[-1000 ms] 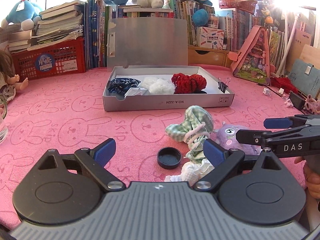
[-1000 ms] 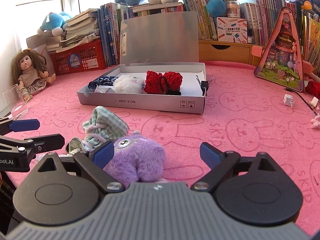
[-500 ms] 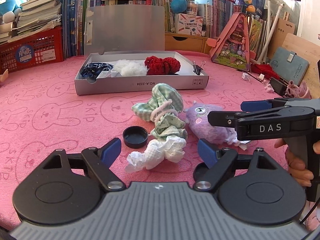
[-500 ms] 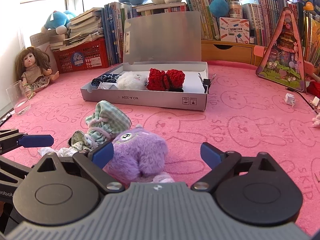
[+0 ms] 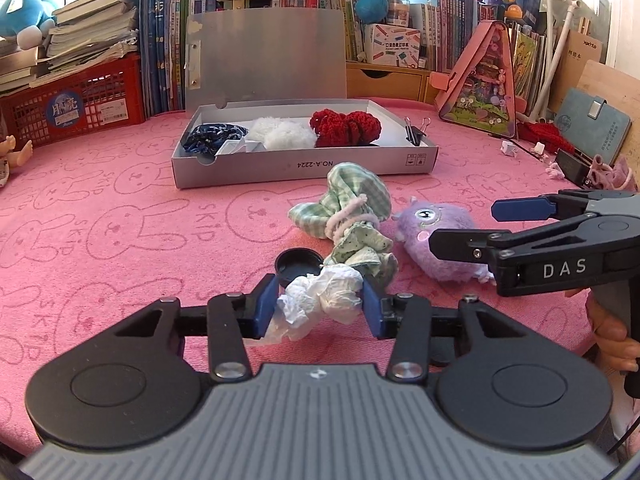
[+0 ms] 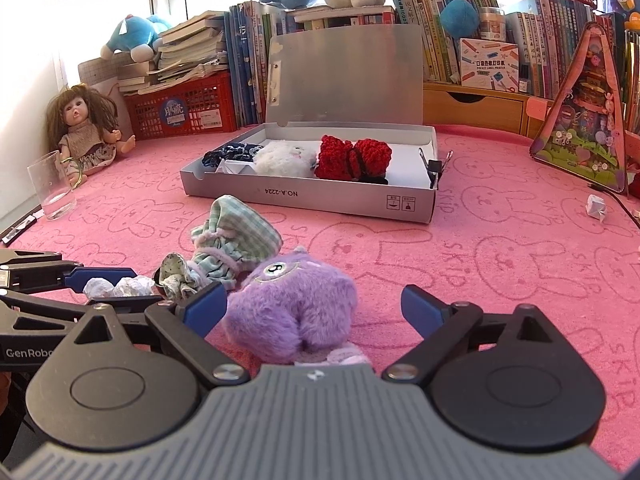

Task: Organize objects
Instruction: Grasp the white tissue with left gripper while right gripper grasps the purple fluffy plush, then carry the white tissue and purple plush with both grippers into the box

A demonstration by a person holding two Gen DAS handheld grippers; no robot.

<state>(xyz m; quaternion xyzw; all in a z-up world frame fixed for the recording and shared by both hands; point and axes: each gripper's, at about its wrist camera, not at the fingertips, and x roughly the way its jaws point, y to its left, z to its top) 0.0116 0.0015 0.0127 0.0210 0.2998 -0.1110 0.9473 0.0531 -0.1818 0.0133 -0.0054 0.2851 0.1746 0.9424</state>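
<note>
One white tissue wad [image 5: 324,300] sat on the pink counter [image 5: 120,240], squeezed between the left gripper's [image 5: 320,304] two fingers. Beside it lay one black cap [image 5: 298,266], one green cloth [image 5: 352,216] and one purple plush [image 6: 292,312]. The right gripper's [image 6: 312,308] fingers were wide open around the plush, holding nothing.

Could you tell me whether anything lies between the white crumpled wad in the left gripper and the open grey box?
Yes. The left gripper is shut on the white wad, and the black cap and green checked cloth bundle lie on the mat between it and the grey box.
</note>
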